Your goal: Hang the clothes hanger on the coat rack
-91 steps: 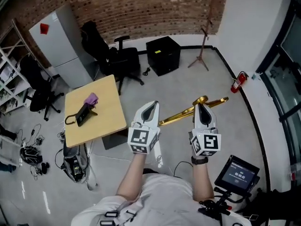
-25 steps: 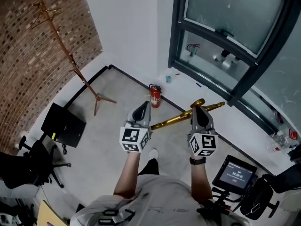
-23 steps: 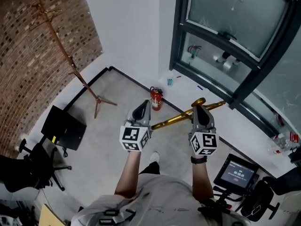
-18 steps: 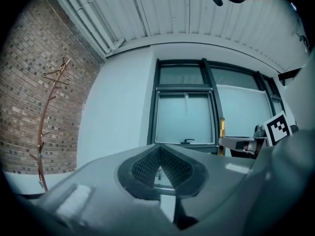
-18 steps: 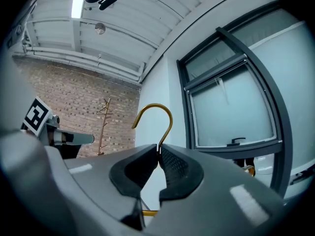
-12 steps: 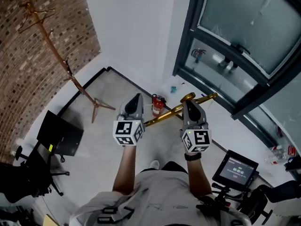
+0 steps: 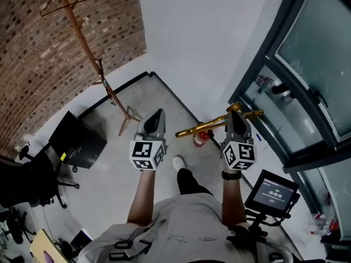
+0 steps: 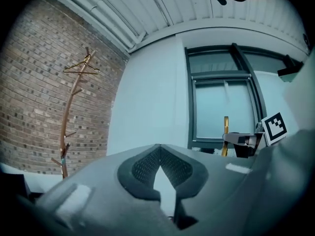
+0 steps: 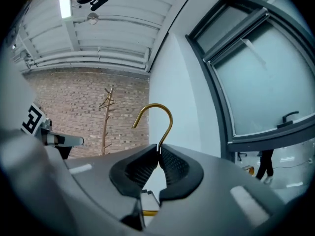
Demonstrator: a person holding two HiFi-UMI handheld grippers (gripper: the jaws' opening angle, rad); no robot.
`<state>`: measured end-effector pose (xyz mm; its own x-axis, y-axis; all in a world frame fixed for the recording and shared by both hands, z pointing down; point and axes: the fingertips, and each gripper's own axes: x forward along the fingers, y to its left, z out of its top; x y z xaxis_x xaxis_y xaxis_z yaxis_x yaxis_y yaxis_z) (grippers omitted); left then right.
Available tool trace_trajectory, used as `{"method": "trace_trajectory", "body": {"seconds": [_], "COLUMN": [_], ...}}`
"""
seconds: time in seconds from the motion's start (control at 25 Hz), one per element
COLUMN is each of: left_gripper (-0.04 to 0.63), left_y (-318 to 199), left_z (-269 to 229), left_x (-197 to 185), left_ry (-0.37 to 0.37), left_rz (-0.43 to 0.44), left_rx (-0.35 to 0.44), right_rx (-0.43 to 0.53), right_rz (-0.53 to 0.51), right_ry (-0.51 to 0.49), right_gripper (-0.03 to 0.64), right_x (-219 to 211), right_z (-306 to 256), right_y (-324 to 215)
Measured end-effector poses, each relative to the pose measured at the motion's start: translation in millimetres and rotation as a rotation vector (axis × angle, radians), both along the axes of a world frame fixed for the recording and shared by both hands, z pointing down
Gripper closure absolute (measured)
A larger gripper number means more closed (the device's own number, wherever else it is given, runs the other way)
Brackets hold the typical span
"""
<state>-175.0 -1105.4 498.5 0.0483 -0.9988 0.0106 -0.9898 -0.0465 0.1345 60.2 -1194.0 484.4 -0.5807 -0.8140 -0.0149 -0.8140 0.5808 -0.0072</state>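
A gold clothes hanger lies level in front of me, and my right gripper is shut on it just below its hook. In the right gripper view the gold hook rises from between the shut jaws of my right gripper. My left gripper is shut on nothing, to the left of the hanger's free end, and its jaws meet at the tips. The wooden coat rack stands against the brick wall, up and to the left. It shows as coat rack and coat rack, with a hanger-shaped frame at its top.
A red fire extinguisher stands on the floor below the hanger. A black box and an office chair are at the left. A dark-framed window fills the right, and a screen sits low right.
The view has swung from the table to this corner. Over the last second the coat rack has drawn nearer at upper left. The hanger stays in my right gripper.
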Motion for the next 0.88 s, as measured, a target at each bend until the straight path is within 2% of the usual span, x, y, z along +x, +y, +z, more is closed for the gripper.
{"method": "trace_trajectory", "body": {"seconds": [0.16,0.36,0.48,0.64,0.88], "left_gripper": [0.595,0.595,0.595,0.595,0.595], "left_y": [-49,-93,-96,-77,-40], "left_z": [-13,-56,-62,-50,-54], "left_x": [-41,-116,-158,-211,-279], "left_ry": [-0.037,-0.123,-0.127,-0.102,-0.131], "left_rz": [-0.068,-0.204,-0.312,-0.467,-0.618], "left_rx": [0.006,0.035,0.032,-0.008,-0.003], "right_rx": [0.011,0.039,0.032,-0.005,0.004], "right_rz": [-0.046,-0.208,-0.310,-0.452,-0.633], "right_ry": [-0.042,-0.078,-0.081,-0.069,-0.077], "right_gripper": [0.592,0.592,0.592,0.592,0.591], "right_x": [-40,-149,-210,-289,-401], "right_z": [-8,-29,-33,-20,-17], "right_y": [-72,-150,-179,-191,-163]}}
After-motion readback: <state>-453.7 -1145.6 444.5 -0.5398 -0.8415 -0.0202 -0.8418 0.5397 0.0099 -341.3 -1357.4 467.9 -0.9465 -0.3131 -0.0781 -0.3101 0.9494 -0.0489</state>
